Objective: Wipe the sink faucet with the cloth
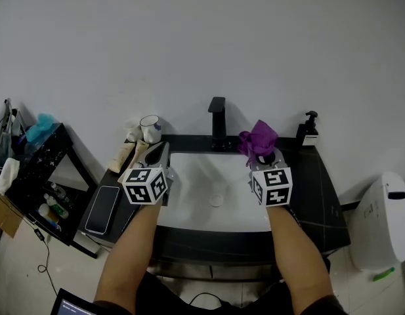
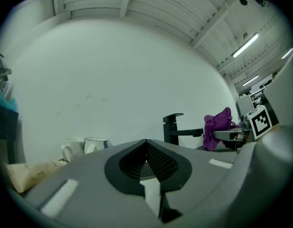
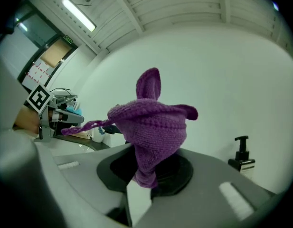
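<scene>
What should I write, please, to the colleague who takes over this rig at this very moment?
Left claw: shut, empty, held above the left edge of the sink.
Right claw: shut on the purple cloth, which stands bunched above the jaws.
The black faucet is at the back of the sink; the cloth is just to its right, and no contact shows.
Done: cloth is gripped and brought close.
Left: press the cloth on the faucet and wipe it.

Soft, even light is coming from ceiling tube lamps (image 3: 79,14), leaving only faint shadows. Both gripper views are bowing toward dark, vignetted edges; the cloth (image 3: 153,122) is showing sharp.
</scene>
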Demonstrator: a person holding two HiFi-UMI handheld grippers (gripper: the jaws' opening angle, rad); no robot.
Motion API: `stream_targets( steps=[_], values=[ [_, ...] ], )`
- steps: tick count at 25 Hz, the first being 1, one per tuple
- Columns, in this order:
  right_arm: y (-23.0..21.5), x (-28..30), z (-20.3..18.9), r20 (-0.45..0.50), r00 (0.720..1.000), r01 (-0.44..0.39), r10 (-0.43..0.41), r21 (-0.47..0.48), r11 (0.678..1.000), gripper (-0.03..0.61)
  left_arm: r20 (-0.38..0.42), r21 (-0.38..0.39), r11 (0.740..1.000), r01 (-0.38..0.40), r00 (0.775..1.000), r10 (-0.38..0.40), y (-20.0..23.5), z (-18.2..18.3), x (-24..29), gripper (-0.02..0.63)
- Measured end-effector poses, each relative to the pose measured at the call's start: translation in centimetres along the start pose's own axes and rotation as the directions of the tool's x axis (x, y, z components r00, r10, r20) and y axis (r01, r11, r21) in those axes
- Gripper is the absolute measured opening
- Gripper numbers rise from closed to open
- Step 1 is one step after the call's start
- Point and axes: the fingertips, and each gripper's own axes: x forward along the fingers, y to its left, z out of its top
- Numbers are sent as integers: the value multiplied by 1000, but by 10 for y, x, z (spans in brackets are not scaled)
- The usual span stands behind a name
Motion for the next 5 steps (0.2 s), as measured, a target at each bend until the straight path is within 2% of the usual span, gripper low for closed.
stream_targets(
  steps=[5],
  values=[
    [9,1,2,8,1000,-25,25,-64,998,61,-6,34,999,14,1000,-14,-5,0,2,17]
  ],
)
